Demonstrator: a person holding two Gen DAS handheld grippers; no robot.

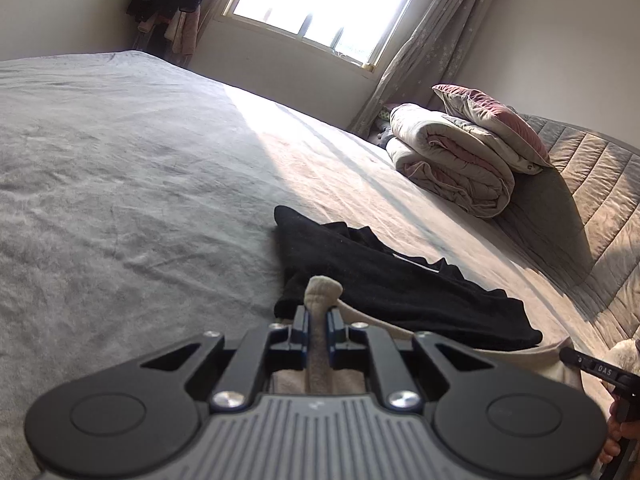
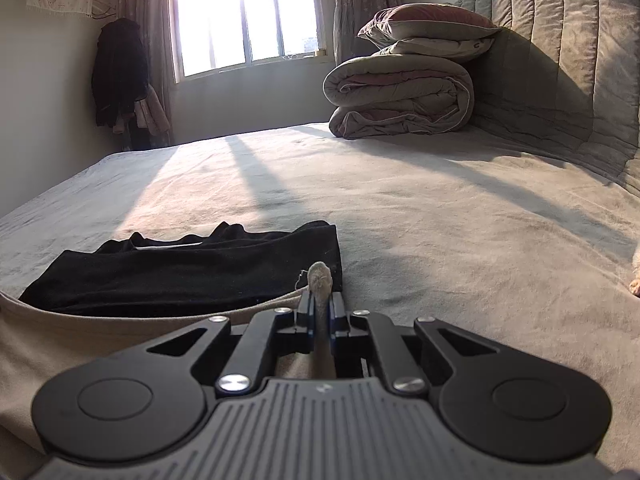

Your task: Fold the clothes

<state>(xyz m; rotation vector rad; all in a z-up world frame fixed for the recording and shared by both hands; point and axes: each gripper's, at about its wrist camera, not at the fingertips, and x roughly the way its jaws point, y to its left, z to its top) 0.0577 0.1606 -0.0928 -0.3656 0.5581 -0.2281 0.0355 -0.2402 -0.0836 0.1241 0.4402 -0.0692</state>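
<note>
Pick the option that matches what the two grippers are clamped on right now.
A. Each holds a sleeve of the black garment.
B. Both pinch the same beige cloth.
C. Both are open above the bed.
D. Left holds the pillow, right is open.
B: the left gripper and the right gripper each pinch a bunched corner of the beige cloth, while the folded black garment lies untouched on the bed.

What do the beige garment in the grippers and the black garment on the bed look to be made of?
Beige garment: looks like a soft knit, matte; the pinched edge shows fine ribbing where the left gripper and right gripper clamp it. Black garment: probably a thin jersey knit, matte, lying limp in flat folds. The exact fibres cannot be told.
</note>
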